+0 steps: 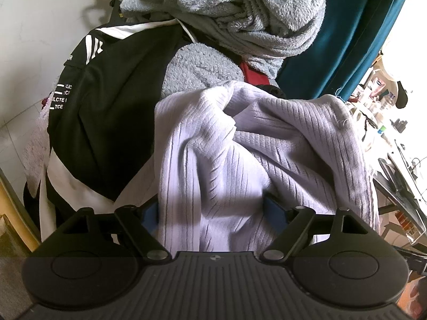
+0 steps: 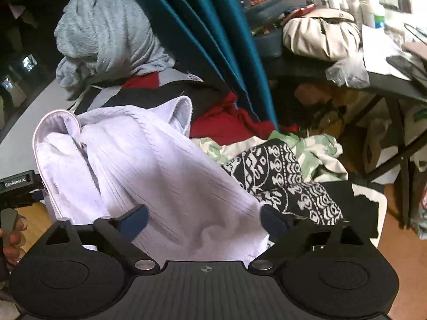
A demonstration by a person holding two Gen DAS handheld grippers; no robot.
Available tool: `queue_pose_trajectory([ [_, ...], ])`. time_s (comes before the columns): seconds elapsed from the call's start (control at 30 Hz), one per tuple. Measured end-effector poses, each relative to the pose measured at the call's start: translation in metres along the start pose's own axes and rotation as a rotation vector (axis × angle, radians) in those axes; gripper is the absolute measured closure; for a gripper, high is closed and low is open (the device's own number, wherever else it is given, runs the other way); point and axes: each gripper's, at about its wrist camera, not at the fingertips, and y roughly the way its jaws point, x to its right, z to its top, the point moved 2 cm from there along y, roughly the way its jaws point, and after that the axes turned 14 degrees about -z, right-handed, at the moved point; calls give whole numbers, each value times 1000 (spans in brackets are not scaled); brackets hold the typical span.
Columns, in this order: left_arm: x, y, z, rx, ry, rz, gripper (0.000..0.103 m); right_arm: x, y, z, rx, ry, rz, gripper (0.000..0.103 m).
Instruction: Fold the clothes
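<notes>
A lavender ribbed fleece garment [image 1: 240, 138] lies bunched on a heap of clothes. My left gripper [image 1: 212, 210] stands wide, and the garment's cloth fills the gap between its blue pads [image 1: 275, 210]; I see no firm pinch. From the right wrist, the same garment [image 2: 149, 160] spreads out with a folded hem raised at its far left. My right gripper [image 2: 204, 218] is open just above the garment's near edge, its fingertips [image 2: 136, 220] apart from the cloth.
A black and white sports jersey [image 1: 106, 112] lies to the left, grey fleece [image 1: 240, 13] behind. A teal curtain [image 2: 213, 40] hangs at the back. Red cloth [image 2: 226, 125] and black-and-white patterned cloth [image 2: 283, 176] lie right. A cluttered table [image 2: 347, 72] stands beyond. A hand [image 2: 12, 229] shows at left.
</notes>
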Motion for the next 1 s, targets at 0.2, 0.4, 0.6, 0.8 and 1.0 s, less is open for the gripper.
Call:
queue_pose_trajectory([
  [0.2, -5, -10, -2, 13, 13, -32, 20, -8, 10, 4, 9, -53, 38, 1],
  [0.4, -12, -25, -9, 20, 28, -83, 16, -19, 20, 13, 18, -115, 83, 1],
  [0.6, -21, -38, -31, 1, 82, -146, 11, -43, 23, 15, 30, -306, 149, 1],
  [0.8, -23, -30, -60, -72, 173, -183, 11, -61, 43, 8, 0, -453, 133, 1],
  [1.0, -29, -10, -67, -91, 168, -163, 10, -83, 65, 16, -16, -453, 137, 1],
])
